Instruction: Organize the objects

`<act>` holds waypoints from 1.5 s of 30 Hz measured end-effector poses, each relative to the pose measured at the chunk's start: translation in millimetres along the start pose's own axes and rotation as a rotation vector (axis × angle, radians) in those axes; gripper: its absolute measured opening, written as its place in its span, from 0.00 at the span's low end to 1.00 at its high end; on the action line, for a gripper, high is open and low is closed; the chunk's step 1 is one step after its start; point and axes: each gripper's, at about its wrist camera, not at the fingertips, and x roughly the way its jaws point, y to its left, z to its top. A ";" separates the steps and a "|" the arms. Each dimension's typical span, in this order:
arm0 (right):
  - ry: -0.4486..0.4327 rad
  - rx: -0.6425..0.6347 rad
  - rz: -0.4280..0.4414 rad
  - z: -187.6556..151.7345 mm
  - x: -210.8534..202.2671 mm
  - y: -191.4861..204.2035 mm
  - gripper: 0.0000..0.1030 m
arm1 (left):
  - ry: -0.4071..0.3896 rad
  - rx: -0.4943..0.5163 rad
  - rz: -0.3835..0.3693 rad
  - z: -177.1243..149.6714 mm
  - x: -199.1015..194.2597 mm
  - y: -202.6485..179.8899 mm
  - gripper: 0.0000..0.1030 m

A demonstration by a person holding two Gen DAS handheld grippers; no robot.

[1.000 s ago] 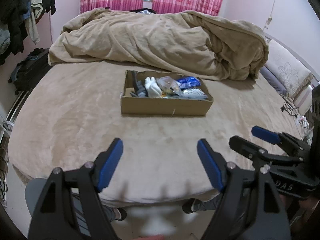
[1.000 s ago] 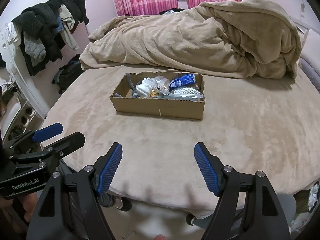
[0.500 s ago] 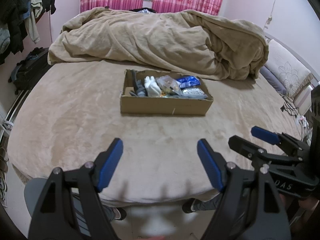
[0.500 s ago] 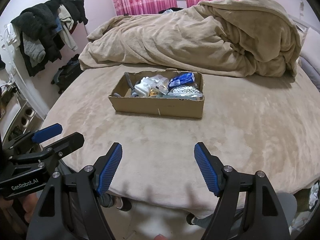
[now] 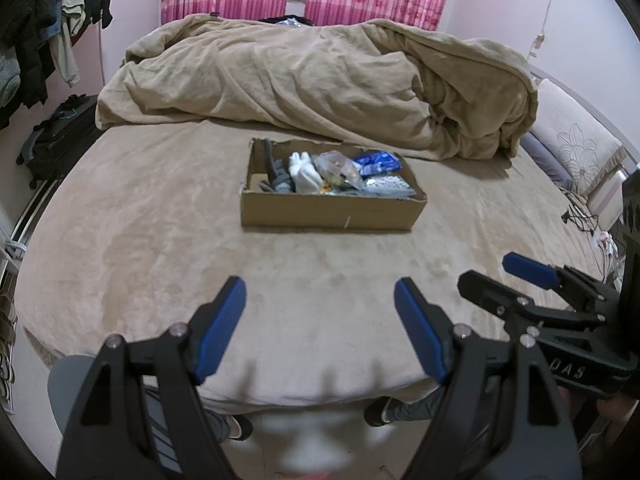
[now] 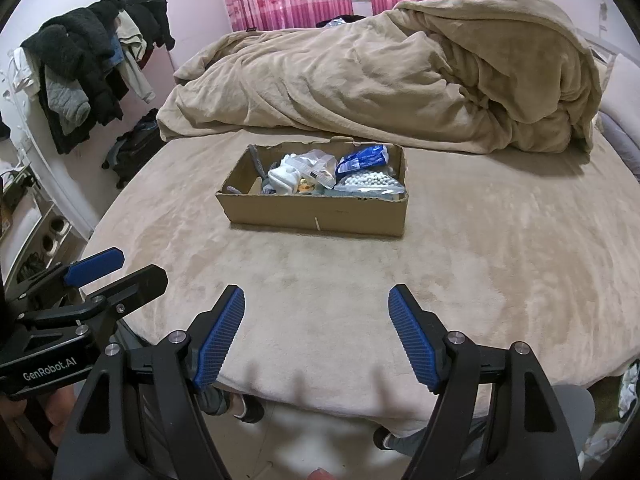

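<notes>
Left gripper [image 5: 320,312]: jaws spread wide, nothing between them, held over the near edge of the bed [image 5: 140,240].
Right gripper [image 6: 316,320]: jaws likewise apart and empty, just beside the left one, at about the same reach.
Cardboard box [image 5: 332,210]: straight ahead of both grippers and well apart from them, on the tan bed cover; it sits slightly right of the left gripper's centre line and about on the right gripper's.
Long axis: runs crosswise to both grippers, its long wall facing them.
Nearer hand: neither clearly; too close to call.
Contents, left to right: a dark grey item [image 6: 258,166], white gloves [image 6: 286,178], a clear crinkled bag [image 6: 318,168], a blue packet [image 6: 362,160], a bag of white beads [image 6: 370,184].
Beyond the box: a heaped tan duvet [image 6: 400,80].
</notes>
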 end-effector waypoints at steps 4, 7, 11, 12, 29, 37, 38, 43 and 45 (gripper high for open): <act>0.000 0.003 -0.002 0.5 1.0 -1.3 0.75 | -0.001 -0.001 0.001 0.0 -0.3 0.2 0.76; -0.001 0.003 -0.002 0.6 0.9 -1.6 0.75 | -0.001 -0.001 0.001 -0.2 0.3 0.2 0.76; -0.001 0.004 -0.001 0.8 0.8 -2.2 0.75 | -0.001 -0.001 0.002 -0.3 0.6 0.5 0.76; -0.001 0.005 -0.001 0.6 0.9 -2.1 0.75 | -0.001 -0.001 0.003 -0.3 0.6 0.6 0.76; -0.002 0.011 -0.002 3.2 1.1 -6.4 0.75 | 0.002 -0.002 0.000 -0.1 1.5 2.5 0.76; -0.005 0.018 -0.007 4.4 0.4 -9.7 0.75 | 0.001 -0.003 0.002 -0.7 1.9 2.5 0.76; -0.006 0.019 -0.008 4.6 0.3 -9.9 0.75 | 0.002 -0.004 0.001 -0.7 2.0 2.6 0.76; -0.005 0.019 -0.007 4.9 0.2 -11.2 0.75 | 0.002 -0.003 0.000 -0.6 2.3 2.9 0.76; -0.007 0.019 -0.008 5.2 0.1 -11.3 0.75 | 0.001 -0.003 0.001 -0.5 2.0 2.7 0.76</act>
